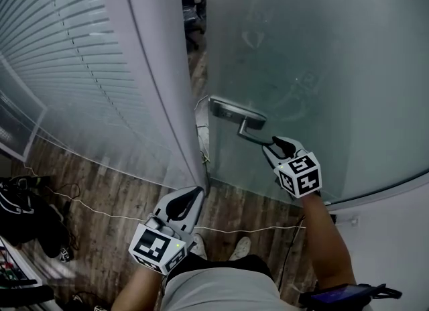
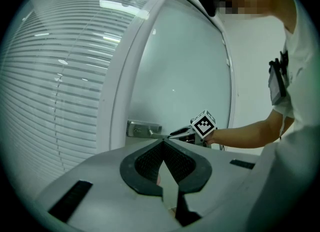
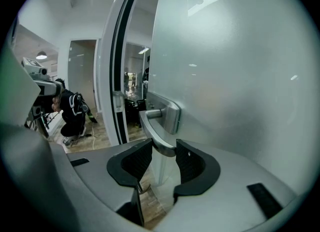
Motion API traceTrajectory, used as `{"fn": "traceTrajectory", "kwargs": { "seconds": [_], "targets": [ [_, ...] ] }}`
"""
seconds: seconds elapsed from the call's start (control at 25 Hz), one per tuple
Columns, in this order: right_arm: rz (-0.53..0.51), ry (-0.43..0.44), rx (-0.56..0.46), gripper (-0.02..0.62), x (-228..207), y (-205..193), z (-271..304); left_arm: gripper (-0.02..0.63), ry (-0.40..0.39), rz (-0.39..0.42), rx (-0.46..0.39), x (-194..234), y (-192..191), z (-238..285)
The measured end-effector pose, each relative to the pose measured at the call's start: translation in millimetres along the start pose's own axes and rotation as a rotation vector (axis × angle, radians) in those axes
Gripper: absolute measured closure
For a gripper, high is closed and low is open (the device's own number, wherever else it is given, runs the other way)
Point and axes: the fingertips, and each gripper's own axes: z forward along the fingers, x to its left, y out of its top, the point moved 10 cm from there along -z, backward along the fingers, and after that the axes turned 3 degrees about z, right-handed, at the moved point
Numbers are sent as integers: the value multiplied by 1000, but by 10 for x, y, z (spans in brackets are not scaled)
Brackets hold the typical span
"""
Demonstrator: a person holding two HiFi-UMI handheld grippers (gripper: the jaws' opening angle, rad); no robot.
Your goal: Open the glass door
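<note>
The frosted glass door [image 1: 322,68] stands slightly ajar from its white frame [image 1: 161,82], with a dark gap between them. Its metal lever handle [image 1: 244,125] slopes down to the right. My right gripper [image 1: 276,145] is shut on the lever's free end; in the right gripper view the handle [image 3: 155,136] lies between the dark pads [image 3: 137,158] of the right gripper [image 3: 163,151]. My left gripper [image 1: 194,192] hangs low by the foot of the frame, shut with nothing in it. In the left gripper view, that gripper [image 2: 163,143] points at the handle plate [image 2: 144,128].
A glass wall with blinds [image 1: 60,55] runs left of the frame. A white cable [image 1: 100,212] crosses the wooden floor. Black bags [image 1: 20,202] lie at the far left. Through the gap, a room with a black bag [image 3: 75,113] and equipment shows.
</note>
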Motion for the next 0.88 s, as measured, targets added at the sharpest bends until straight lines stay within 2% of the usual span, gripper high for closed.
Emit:
{"fn": "traceTrajectory", "kwargs": {
  "seconds": [0.88],
  "targets": [
    [32,-116,-40,448,-516,87,350,606,23,-12,-6,-47,-3,89]
  ]
}}
